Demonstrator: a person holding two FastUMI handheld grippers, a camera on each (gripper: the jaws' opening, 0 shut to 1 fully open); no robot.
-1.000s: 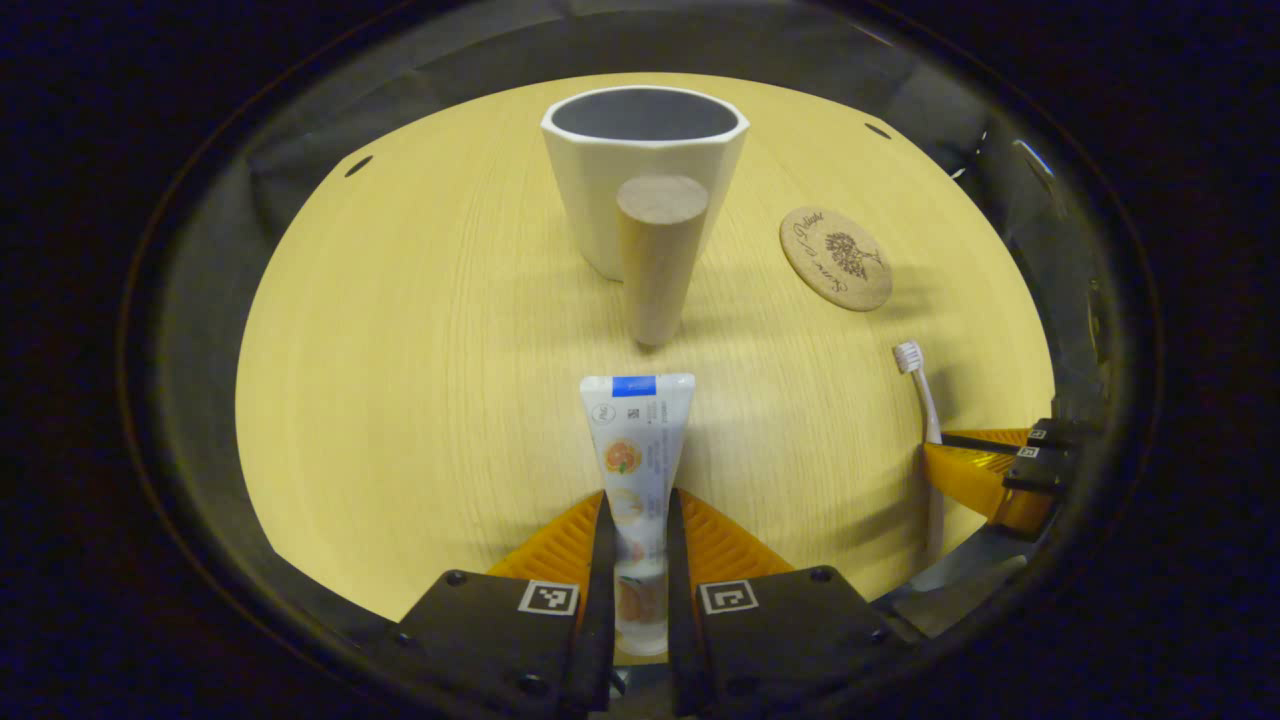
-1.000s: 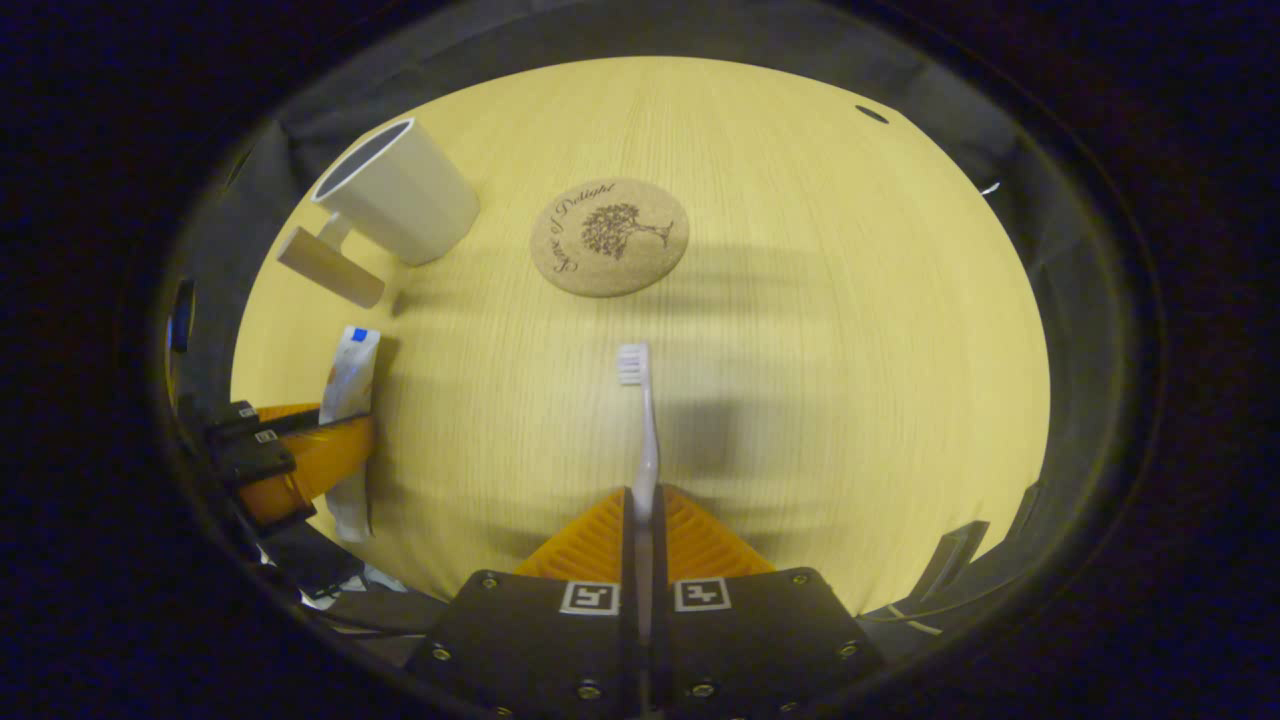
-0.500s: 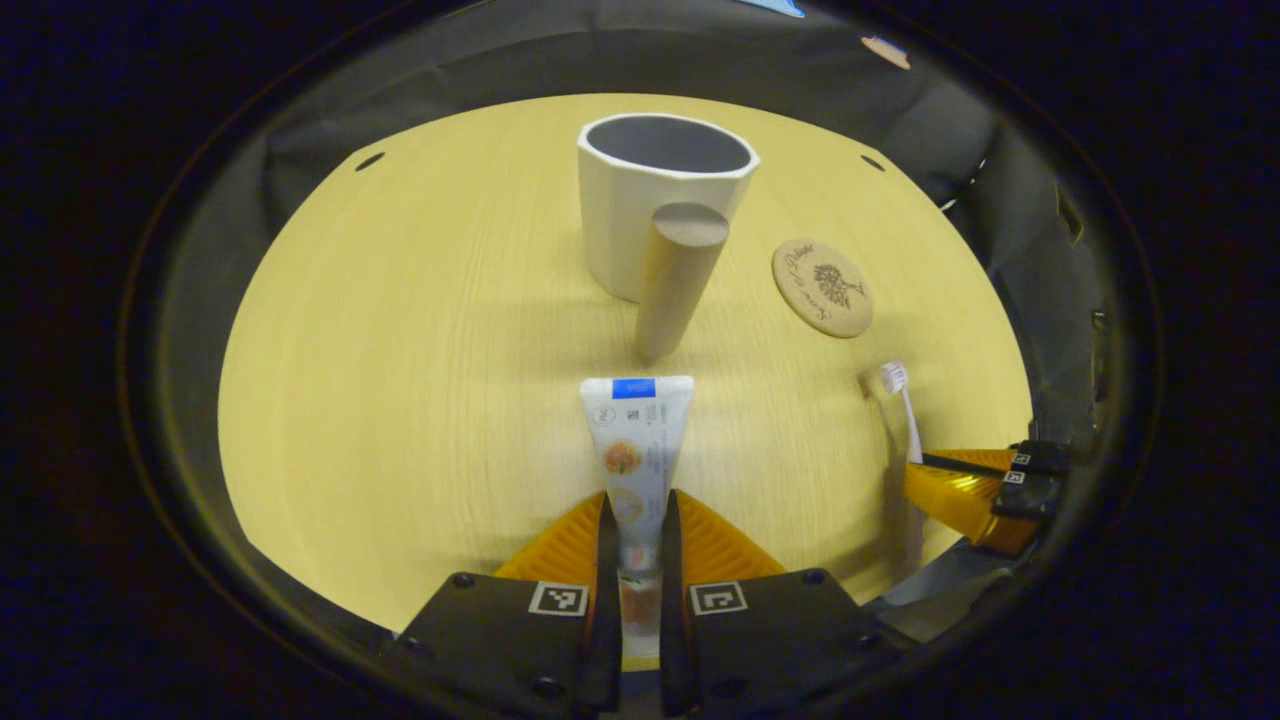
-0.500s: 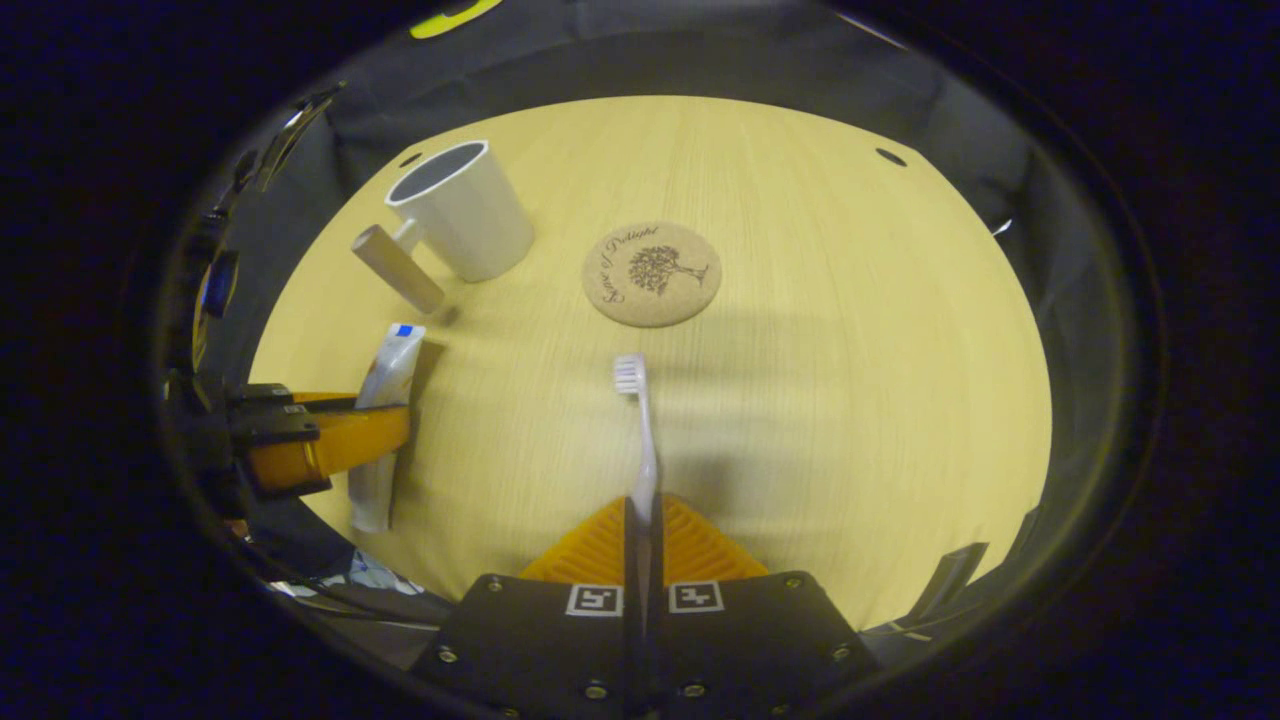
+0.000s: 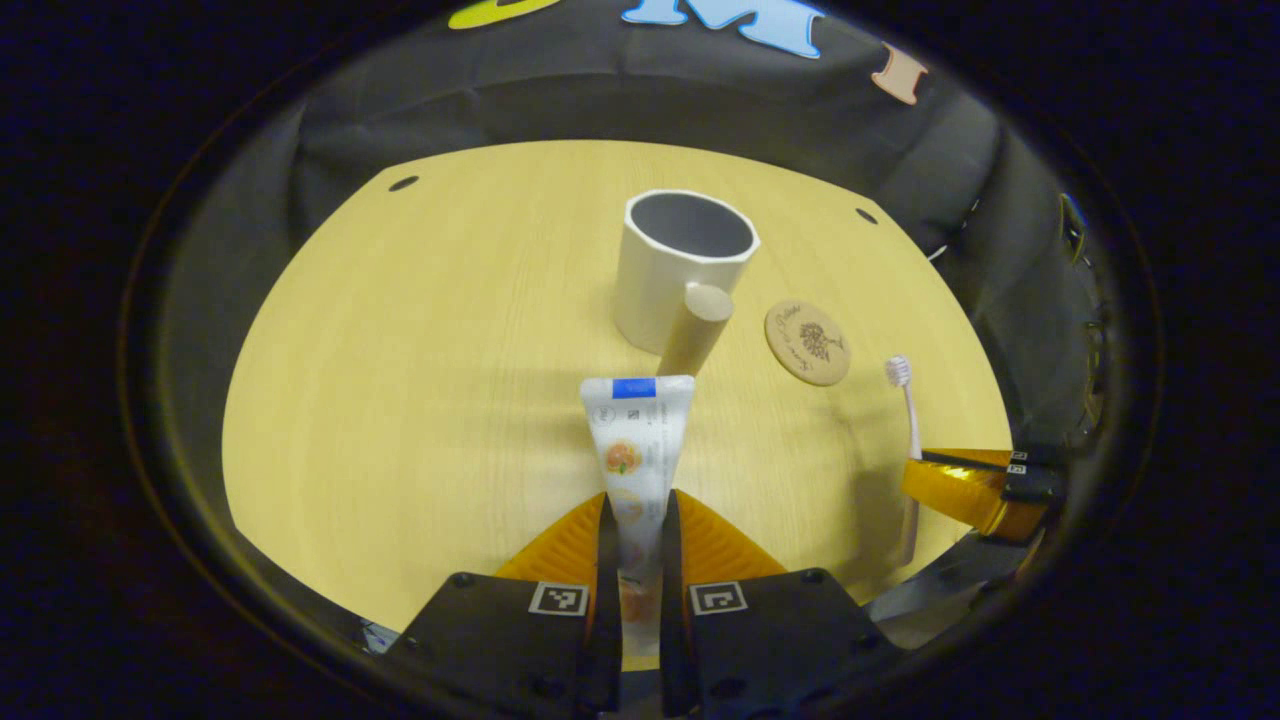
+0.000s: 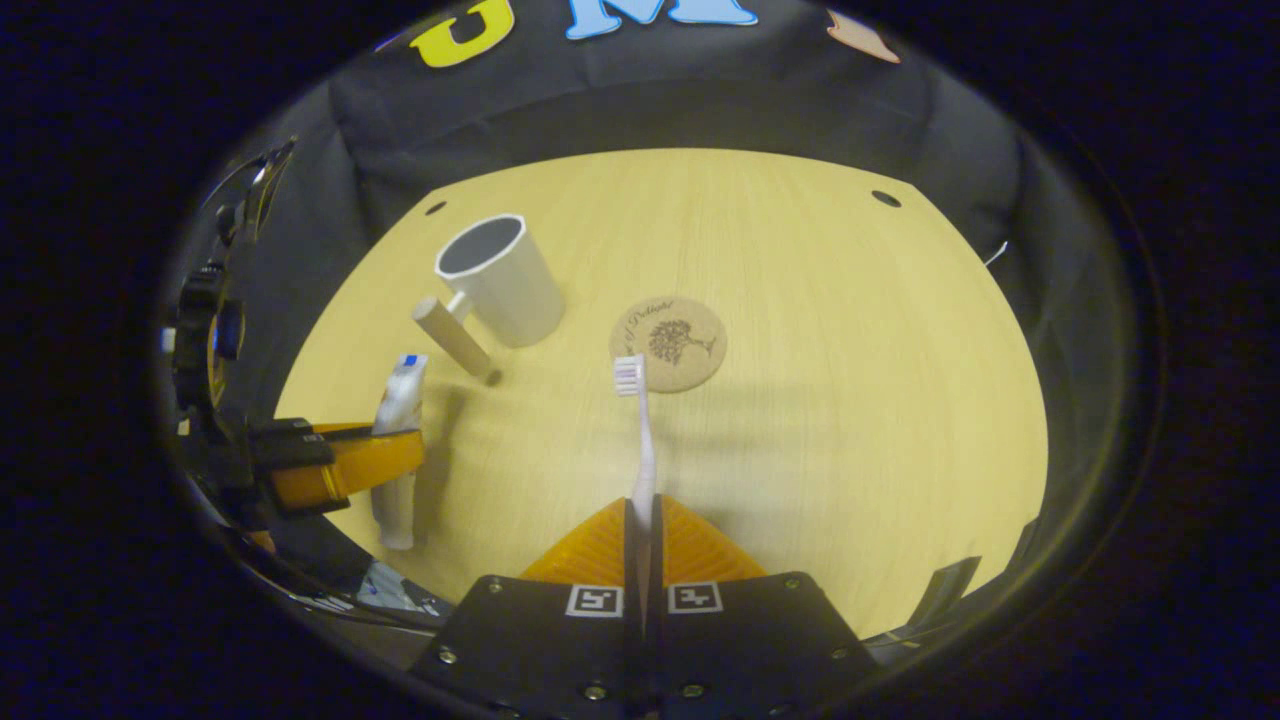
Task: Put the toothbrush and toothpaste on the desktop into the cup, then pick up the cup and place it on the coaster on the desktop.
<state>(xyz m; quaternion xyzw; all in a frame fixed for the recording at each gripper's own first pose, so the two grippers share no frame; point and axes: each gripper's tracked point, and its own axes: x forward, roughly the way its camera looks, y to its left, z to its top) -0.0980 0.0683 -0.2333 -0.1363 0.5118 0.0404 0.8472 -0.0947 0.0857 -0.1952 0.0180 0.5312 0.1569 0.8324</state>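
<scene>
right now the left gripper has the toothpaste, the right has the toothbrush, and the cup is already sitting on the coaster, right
Not quite. The left gripper holds the toothpaste and the right gripper holds the toothbrush, but the cup stands on the bare desktop beside the coaster, apart from it, as the right gripper view shows.

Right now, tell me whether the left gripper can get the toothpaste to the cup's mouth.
Probably yes. The left gripper is shut on the toothpaste, held above the desktop. The cup stands upright ahead, its mouth open and empty. Only its wooden handle juts toward the gripper.
</scene>
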